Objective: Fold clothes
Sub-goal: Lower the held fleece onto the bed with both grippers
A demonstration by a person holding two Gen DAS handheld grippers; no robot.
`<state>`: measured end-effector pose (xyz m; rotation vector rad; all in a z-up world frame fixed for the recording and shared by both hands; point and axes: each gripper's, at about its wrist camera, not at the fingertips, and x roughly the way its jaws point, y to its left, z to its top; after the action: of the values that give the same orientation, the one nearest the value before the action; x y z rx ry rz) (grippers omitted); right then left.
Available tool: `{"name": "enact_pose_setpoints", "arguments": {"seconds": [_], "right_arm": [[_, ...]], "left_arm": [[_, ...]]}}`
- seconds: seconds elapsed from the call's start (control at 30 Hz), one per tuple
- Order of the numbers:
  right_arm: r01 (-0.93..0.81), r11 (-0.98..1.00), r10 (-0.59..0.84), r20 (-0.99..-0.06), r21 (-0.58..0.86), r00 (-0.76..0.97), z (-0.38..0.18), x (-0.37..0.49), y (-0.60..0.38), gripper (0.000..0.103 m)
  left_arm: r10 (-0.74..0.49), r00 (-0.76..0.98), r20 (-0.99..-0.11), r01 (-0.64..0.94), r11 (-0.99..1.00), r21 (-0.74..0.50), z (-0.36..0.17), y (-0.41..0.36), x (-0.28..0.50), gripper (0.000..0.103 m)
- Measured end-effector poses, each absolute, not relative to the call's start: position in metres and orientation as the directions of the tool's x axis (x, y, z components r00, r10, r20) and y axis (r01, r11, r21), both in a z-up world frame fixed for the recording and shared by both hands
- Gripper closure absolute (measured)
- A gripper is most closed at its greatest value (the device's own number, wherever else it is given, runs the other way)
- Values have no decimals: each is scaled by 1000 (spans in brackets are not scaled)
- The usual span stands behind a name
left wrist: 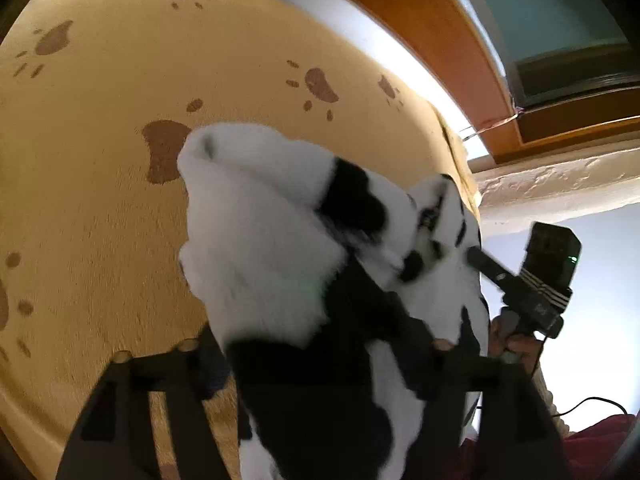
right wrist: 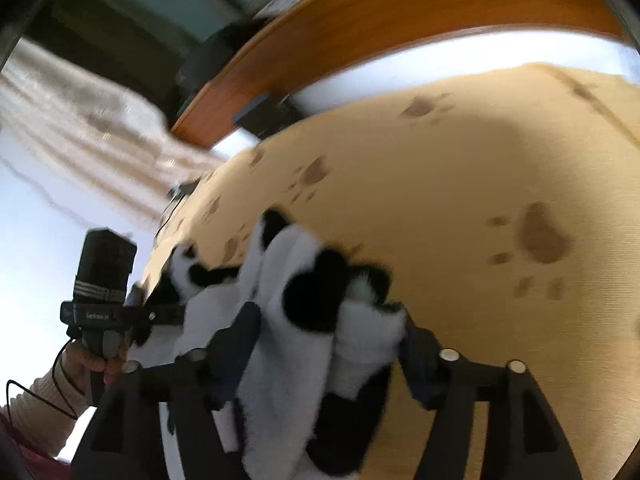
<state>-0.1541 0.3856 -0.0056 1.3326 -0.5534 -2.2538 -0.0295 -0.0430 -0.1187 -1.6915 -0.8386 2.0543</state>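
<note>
We've got the fluffy black-and-white garment (left wrist: 280, 240) strung between both grippers over the tan paw-print blanket (left wrist: 100, 140) on the bed. The relation that matters: its long axis runs from one set of jaws to the other, so neither hand is nearer, each has one end.

Left gripper (left wrist: 320, 344): jaws stand wide, fabric bunched between them and draping down past the fingers; pads don't look to be pinching it, tho blur makes that a judgement. In the right wrist view the right gripper (right wrist: 320, 344) reads the same: jaws well apart, a thick wad of fleece lying in the gap and hanging below, not clamped as far as we can see.

Each wrist cam also catches the opposite gripper at the far end of the cloth, w/ a hand (right wrist: 86, 360) on its handle.

We judge the garment is being laid on the blanket; next we'd need both ends flat and the axis straight across the bed before any fold.
</note>
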Motion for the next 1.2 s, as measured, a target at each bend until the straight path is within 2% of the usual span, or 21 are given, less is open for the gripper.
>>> {"name": "enact_pose_setpoints", "arguments": {"seconds": [0.1, 0.2, 0.27, 0.4, 0.43, 0.47, 0.5, 0.53, 0.57, 0.63, 0.77, 0.87, 0.97, 1.03, 1.1, 1.2], "right_arm": [[95, -821, -525, -678, 563, -514, 13, -142, 417, 30], [127, -797, -553, -628, 590, -547, 35, -129, 424, 30], [167, -809, -560, -652, 564, -510, 41, -131, 404, 30], [169, -835, -543, -735, 524, -407, 15, -145, 368, 31], [169, -835, -544, -745, 523, -385, 8, -146, 362, 38], [179, -835, -548, -754, 521, -362, 2, -146, 356, 50], [189, -834, -551, -763, 519, -339, -5, -145, 349, 56], [197, -837, -547, -770, 510, -329, -8, -145, 345, 72], [204, -845, -535, -777, 494, -333, -8, -144, 342, 82], [218, -860, -511, -783, 462, -354, -3, -141, 339, 87], [216, -885, -464, -741, 413, -485, 45, -118, 363, 88], [156, -915, -396, -755, 371, -523, 56, -105, 384, 88], [82, -942, -323, -808, 326, -492, 21, -111, 394, 88], [57, -946, -310, -834, 320, -457, -6, -120, 392, 88], [63, -932, -345, -824, 356, -449, -20, -124, 387, 88], [84, -918, -377, -790, 387, -483, -11, -120, 385, 88]], "left_arm": [[647, -243, -723, 140, -714, -686, -118, -64, -32, 23], [686, -295, -665, 182, -643, -744, -105, -88, -43, 21], [698, -311, -645, 197, -616, -762, -103, -97, -51, 21], [720, -305, -624, 209, -588, -781, -112, -99, -57, 21], [728, -301, -615, 211, -578, -788, -113, -98, -56, 21], [735, -300, -608, 212, -570, -794, -114, -97, -55, 21], [742, -297, -600, 210, -563, -800, -115, -93, -55, 21], [749, -294, -594, 206, -557, -805, -116, -88, -56, 21], [756, -291, -586, 203, -550, -810, -117, -83, -57, 21], [754, -290, -589, 184, -560, -808, -110, -73, -57, 22], [734, -301, -610, 63, -622, -780, -72, -45, -53, 22], [654, -309, -691, -37, -734, -678, -48, -18, -53, 21], [524, -304, -795, -94, -847, -523, -54, 7, -60, 19], [445, -264, -856, -77, -894, -441, -76, 17, -66, 19], [442, -228, -867, -26, -893, -449, -94, 14, -64, 19], [544, -254, -800, 35, -821, -570, -91, -5, -49, 20]]}}
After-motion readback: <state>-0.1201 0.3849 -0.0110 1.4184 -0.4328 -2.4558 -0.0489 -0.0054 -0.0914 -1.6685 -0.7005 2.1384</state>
